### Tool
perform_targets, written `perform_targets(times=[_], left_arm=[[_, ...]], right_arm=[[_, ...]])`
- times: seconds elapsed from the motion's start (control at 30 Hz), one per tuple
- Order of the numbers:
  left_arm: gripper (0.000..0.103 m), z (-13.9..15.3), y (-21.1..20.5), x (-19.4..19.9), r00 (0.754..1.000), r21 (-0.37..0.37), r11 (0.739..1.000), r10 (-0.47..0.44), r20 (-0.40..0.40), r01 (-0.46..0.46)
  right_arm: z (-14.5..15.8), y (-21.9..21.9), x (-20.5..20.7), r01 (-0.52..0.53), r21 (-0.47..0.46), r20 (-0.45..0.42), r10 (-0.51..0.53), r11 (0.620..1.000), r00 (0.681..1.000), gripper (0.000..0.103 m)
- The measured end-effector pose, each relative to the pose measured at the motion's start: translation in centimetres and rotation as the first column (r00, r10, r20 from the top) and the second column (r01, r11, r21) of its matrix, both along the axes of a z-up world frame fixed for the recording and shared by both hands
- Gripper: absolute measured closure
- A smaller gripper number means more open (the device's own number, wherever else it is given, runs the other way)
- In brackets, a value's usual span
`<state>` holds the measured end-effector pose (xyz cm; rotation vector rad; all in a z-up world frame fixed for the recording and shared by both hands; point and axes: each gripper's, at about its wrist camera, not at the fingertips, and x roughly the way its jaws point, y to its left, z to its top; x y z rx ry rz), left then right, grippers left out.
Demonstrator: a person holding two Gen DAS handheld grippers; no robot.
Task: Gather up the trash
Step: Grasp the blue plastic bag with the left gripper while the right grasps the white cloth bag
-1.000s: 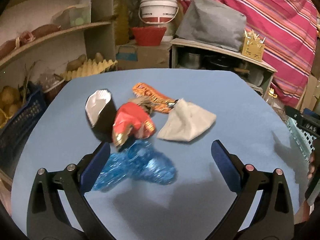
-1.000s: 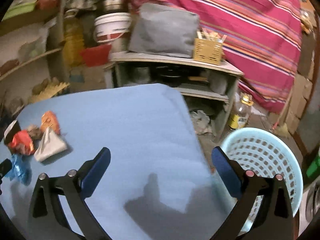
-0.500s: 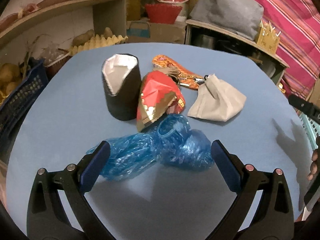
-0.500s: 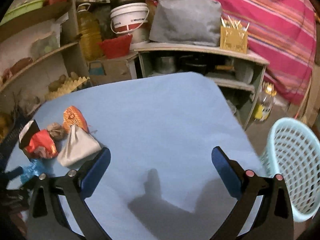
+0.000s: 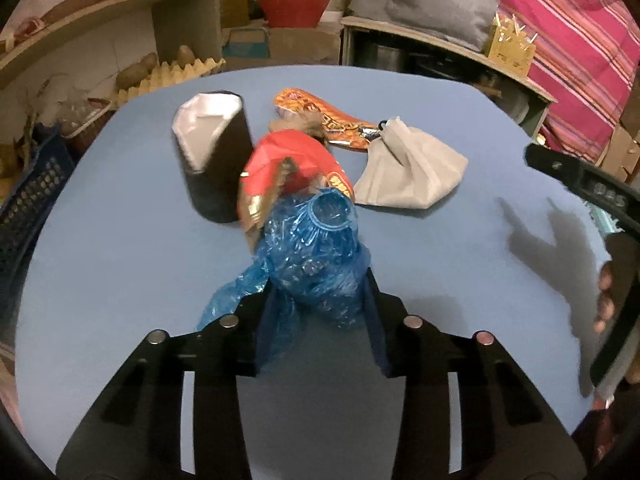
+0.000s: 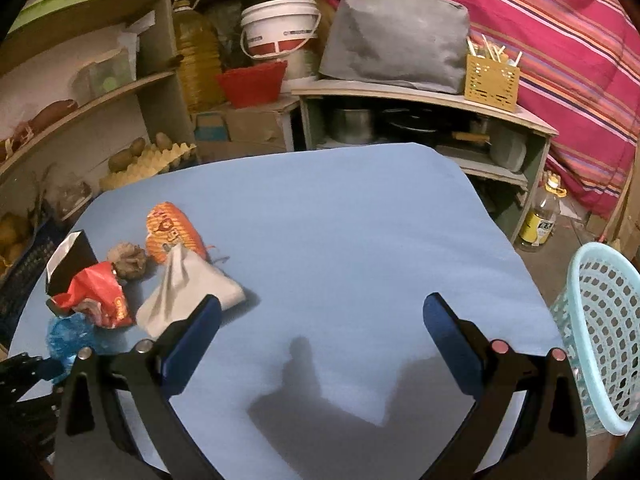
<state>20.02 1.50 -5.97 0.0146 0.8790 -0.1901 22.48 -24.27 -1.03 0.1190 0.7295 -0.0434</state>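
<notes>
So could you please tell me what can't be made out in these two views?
- Left wrist view: the blue plastic hides the left gripper's pads as its jaws close around it.
- Left wrist view: the red wrapper covers the brown wad almost wholly.
- Right wrist view: the picture's edge cuts off the basket, so its contents are unseen.
- Both views: print on the orange wrapper is too blurred to read.

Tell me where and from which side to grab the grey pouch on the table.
Grip the grey pouch by its gathered, pointed neck, which points toward the orange wrapper. The right gripper, jaws open, could come down from above on that narrow end; the wide, flat body probably offers little to pinch.
</notes>
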Motion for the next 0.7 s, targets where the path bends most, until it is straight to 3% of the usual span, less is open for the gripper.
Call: perform_targets(times=[0.2,0.33,0.5,0.7], left_arm=[[0.066,2.8,3.1,-2.0,0.997,-0.033,0.999,0.026,0.071,-0.024],[0.066,4.7,6.0,-2.5,0.987,-0.058,0.995,0.090,0.132,-0.083],[0.066,5.5,8.2,-1.0,0.966,-0.004,0.983,0.183,0.181,-0.185],[0.066,5.9,9.8,0.9,0.954,-0.007,0.975,0.217,0.206,-0.221]], right_arm=[[0.1,2.2,0.0,-0.034,-0.012,0.007,0.034,0.999,0.999,0.004],[-0.1,4.1,-0.1,-0.063,-0.034,0.006,0.063,0.997,0.998,0.004],[-0.5,6.0,0.7,-0.094,-0.060,0.002,0.094,0.994,0.996,0.004],[-1.6,8.0,2.5,-0.109,-0.043,-0.043,0.107,0.993,0.993,0.004]])
